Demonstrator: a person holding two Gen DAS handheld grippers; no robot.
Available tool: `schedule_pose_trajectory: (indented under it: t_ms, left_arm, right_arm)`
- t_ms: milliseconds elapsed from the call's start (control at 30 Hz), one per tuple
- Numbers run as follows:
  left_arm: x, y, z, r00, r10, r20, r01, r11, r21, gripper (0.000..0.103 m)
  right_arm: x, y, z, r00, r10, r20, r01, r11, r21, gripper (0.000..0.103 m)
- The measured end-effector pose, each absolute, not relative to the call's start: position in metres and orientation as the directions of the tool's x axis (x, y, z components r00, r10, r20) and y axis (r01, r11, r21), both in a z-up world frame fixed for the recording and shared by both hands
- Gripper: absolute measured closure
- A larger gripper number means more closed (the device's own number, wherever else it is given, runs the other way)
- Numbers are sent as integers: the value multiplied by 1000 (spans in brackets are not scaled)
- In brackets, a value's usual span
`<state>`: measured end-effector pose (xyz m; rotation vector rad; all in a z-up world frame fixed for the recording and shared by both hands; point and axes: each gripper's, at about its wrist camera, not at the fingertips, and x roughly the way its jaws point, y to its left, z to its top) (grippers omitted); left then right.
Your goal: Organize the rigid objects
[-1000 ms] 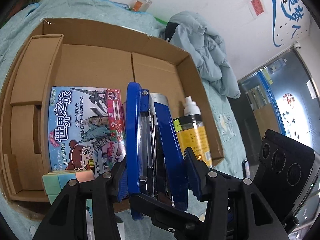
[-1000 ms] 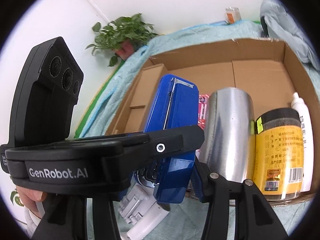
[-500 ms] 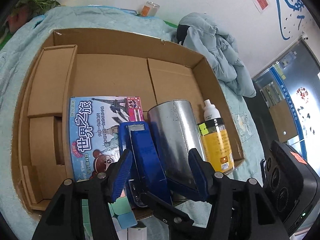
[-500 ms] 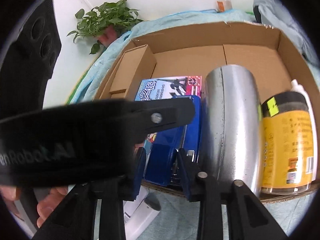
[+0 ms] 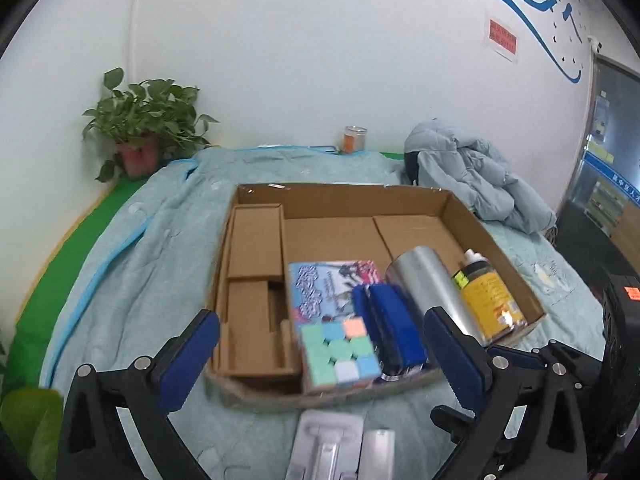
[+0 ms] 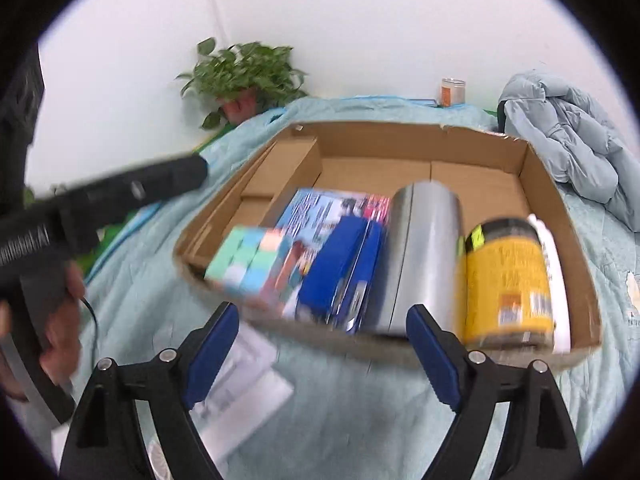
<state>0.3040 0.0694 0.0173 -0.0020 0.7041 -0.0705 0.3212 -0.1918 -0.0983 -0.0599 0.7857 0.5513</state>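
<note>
Left wrist view looks over a teal quilt [image 5: 132,264] on which an open cardboard box [image 5: 496,240] fills mid-frame. Along its near edge lie a picture book [image 5: 320,284], a steel tumbler [image 5: 432,284], a yellow can [image 5: 486,300], a blue stapler [image 5: 396,324] and a pastel cube [image 5: 340,350] on the book. The left gripper [image 5: 320,360], lower centre, and the right gripper [image 6: 322,350], low in its own blurred view, have both just been opening; both gape wide, with nothing between the pads.
</note>
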Motion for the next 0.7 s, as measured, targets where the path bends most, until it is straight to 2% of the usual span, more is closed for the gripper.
schedule_pose_trajectory:
  t_ms: [167,200,233,433,700]
  left_arm:
    - [266,74,6,755,-41,-655,22,999,-37,1]
    - [258,76,3,752,-42,-658,18,999,-44,1]
    - [252,75,1,749,-45,-661,18,999,-48,1]
    - [216,70,-28,681,-101,-725,56,995,-86,1]
    - [191,71,-71,533,-246,-810,61,966,-253,2]
  right_arm:
    - [295,-194,-114,528,479,-701,-517,836,182,9]
    - [291,-195,-115,532,481,-698,-516,837,184,2]
    - [287,-196,-115,536,482,-693,-516,837,183,0]
    - [255,-207,-122,533,496,-686,-527,829,190,0]
    - [205,-209,-138,471,541,-697,-616,767,180,0]
